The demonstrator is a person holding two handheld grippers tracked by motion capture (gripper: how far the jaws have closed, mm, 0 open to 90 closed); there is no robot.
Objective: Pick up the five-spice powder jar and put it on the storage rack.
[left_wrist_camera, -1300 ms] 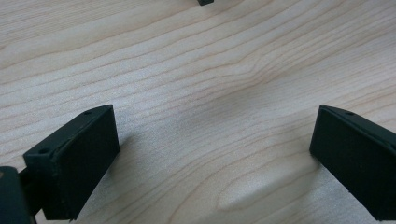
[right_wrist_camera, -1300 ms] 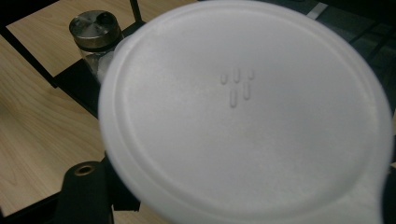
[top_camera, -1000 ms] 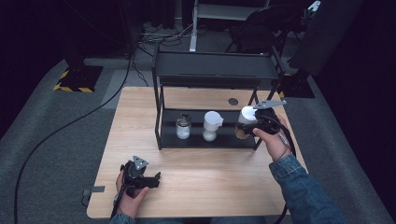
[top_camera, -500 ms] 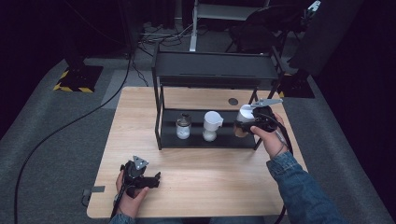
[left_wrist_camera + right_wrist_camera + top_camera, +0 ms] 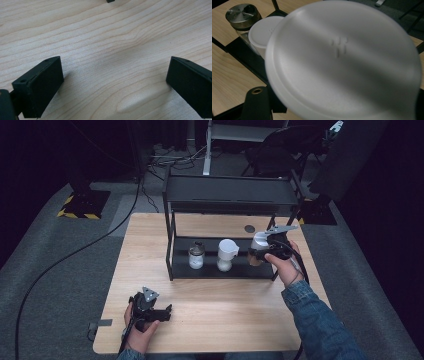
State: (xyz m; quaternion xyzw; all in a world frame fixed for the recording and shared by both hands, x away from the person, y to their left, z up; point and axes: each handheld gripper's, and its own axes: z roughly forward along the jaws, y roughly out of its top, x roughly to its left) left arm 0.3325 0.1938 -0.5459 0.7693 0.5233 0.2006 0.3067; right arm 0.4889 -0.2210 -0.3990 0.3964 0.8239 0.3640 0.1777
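Note:
A jar with a wide white lid (image 5: 342,62) is held in my right gripper (image 5: 257,251), which is shut on it at the right end of the black rack's lower shelf (image 5: 220,270). On that shelf stand another white-lidded jar (image 5: 225,251) and, left of it, a glass jar with a metal lid (image 5: 196,255). In the right gripper view both stand behind the held lid: the white one (image 5: 263,31) and the glass one (image 5: 242,13). My left gripper (image 5: 162,312) rests on the wooden table (image 5: 225,320) near its front left, open, with bare wood between its jaws (image 5: 112,85).
The black two-level rack (image 5: 230,195) stands across the back half of the table, its posts at each end. A small dark disc (image 5: 249,228) lies on the table behind the shelf. Grey floor with cables (image 5: 75,255) surrounds the table.
My right gripper has carried the white-lidded jar slightly left, closer to the lower shelf. The left gripper has not moved.

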